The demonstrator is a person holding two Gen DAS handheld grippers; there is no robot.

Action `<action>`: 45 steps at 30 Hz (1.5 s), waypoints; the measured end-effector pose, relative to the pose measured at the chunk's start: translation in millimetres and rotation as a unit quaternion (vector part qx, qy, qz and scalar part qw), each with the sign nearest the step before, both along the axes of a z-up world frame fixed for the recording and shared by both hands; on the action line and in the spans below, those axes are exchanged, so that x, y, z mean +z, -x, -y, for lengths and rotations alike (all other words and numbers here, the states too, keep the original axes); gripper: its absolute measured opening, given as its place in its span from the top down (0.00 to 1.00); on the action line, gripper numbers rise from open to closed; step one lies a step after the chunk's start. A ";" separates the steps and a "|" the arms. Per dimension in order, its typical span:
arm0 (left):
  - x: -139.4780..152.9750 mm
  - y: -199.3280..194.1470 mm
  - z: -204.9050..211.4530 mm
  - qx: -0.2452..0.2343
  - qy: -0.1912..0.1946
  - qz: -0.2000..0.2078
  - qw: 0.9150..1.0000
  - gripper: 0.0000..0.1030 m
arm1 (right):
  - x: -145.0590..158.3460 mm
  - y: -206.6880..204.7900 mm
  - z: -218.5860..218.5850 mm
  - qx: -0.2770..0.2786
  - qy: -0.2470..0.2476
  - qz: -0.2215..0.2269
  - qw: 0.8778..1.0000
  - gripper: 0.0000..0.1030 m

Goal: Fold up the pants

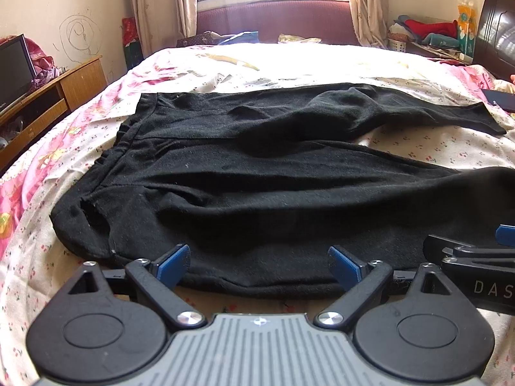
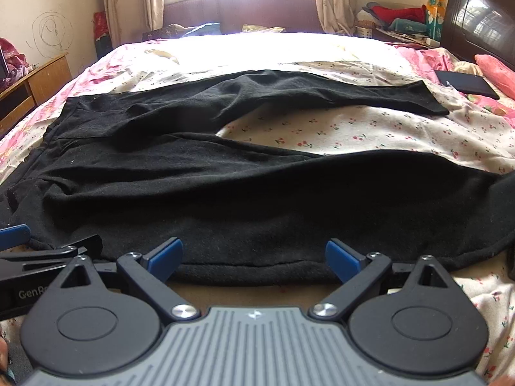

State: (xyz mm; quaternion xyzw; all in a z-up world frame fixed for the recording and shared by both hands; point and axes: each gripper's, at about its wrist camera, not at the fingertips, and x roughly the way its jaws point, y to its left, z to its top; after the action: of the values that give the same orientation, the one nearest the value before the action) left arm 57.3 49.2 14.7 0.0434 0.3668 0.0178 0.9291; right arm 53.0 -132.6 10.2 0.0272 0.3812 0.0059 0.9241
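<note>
Black pants (image 1: 244, 173) lie spread flat on the bed, waistband at the left, both legs running to the right with a gap of sheet between them. My left gripper (image 1: 257, 265) is open at the near edge of the near leg, close to the waist end, its blue pads (image 1: 175, 262) wide apart over the hem. In the right wrist view the same pants (image 2: 257, 193) fill the middle. My right gripper (image 2: 254, 259) is open too, poised at the near edge of that leg further toward the cuff. Each gripper shows at the other view's side edge.
The bed has a flowered sheet (image 2: 354, 132) and a pink quilt (image 1: 19, 193). A dark flat tablet or book (image 2: 465, 83) lies at the far right by a pink pillow (image 2: 495, 69). A wooden cabinet (image 1: 54, 93) with a screen stands left; a dark headboard (image 2: 479, 16) rises at the right.
</note>
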 end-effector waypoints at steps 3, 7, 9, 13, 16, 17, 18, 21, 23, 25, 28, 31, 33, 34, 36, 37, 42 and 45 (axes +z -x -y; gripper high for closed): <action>3.6 -18.3 -22.1 0.004 -0.001 0.007 1.000 0.00 | 5.2 -18.4 -19.4 0.027 -0.001 0.011 1.000 0.07; -7.4 -42.3 -55.5 0.025 -0.022 0.014 0.999 0.00 | -1.2 -51.6 -45.8 0.060 0.002 0.015 0.998 0.07; -18.0 -50.5 -71.9 0.039 -0.044 0.015 0.998 0.00 | -10.8 -65.9 -54.5 0.071 0.010 0.008 0.997 0.07; -44.8 -56.7 -108.2 0.041 -0.034 -0.020 0.998 0.00 | -37.6 -78.8 -62.6 0.094 0.026 -0.026 0.995 0.06; -40.7 -49.5 -126.3 0.034 0.005 -0.027 0.999 0.00 | -38.9 -71.3 -64.2 0.124 0.047 -0.028 0.991 0.05; -34.3 -49.0 -128.2 0.027 0.007 -0.028 0.999 0.00 | -33.4 -72.3 -62.0 0.132 0.041 -0.036 0.990 0.06; -26.9 -49.4 -129.2 0.017 0.002 -0.019 1.000 0.00 | -26.7 -74.8 -58.7 0.139 0.032 -0.038 0.989 0.07; 0.4 -69.6 -133.4 -0.028 -0.015 0.013 0.999 0.00 | -0.3 -99.6 -52.2 0.169 0.035 -0.011 0.985 0.07; 15.5 -101.5 -137.6 -0.053 -0.029 0.027 0.998 0.00 | 14.4 -134.4 -52.0 0.207 0.047 0.009 0.977 0.07; 23.4 -143.6 -145.1 -0.074 -0.036 0.029 0.996 0.00 | 22.9 -180.6 -54.4 0.245 0.058 0.019 0.968 0.07; 21.0 -211.9 -151.7 -0.101 -0.080 0.014 0.992 0.00 | 27.5 -258.1 -62.5 0.307 0.088 0.040 0.947 0.07; 11.8 -270.8 -164.7 -0.096 -0.101 -0.006 0.990 0.16 | 22.3 -328.5 -68.8 0.335 0.094 0.025 0.937 0.19; 7.3 -299.7 -179.3 -0.086 -0.070 -0.024 0.994 0.20 | 16.2 -357.8 -73.7 0.345 0.101 0.016 0.933 0.22; 4.2 -309.6 -187.0 -0.081 -0.056 -0.026 0.995 0.20 | 12.2 -369.8 -76.6 0.351 0.109 0.015 0.930 0.22; 2.5 -327.9 -194.6 -0.080 -0.053 -0.030 0.995 0.19 | 4.5 -389.3 -81.7 0.358 0.115 -0.001 0.927 0.22; 2.0 -336.4 -196.7 -0.089 -0.057 -0.035 0.994 0.19 | 0.6 -396.7 -84.0 0.360 0.117 -0.012 0.926 0.22; -4.8 -364.1 -206.5 -0.144 -0.071 -0.075 0.984 0.10 | -18.3 -417.6 -94.0 0.393 0.140 -0.069 0.906 0.22; -3.3 -378.3 -217.8 -0.155 -0.059 -0.088 0.982 0.08 | -21.6 -424.3 -103.9 0.410 0.149 -0.079 0.896 0.21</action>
State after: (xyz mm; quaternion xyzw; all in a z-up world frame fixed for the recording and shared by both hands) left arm 435.6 267.0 11.4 0.1561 0.4342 -0.1088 0.8805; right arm 477.3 -28.7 -11.5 -0.2692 0.4264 0.3256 0.7998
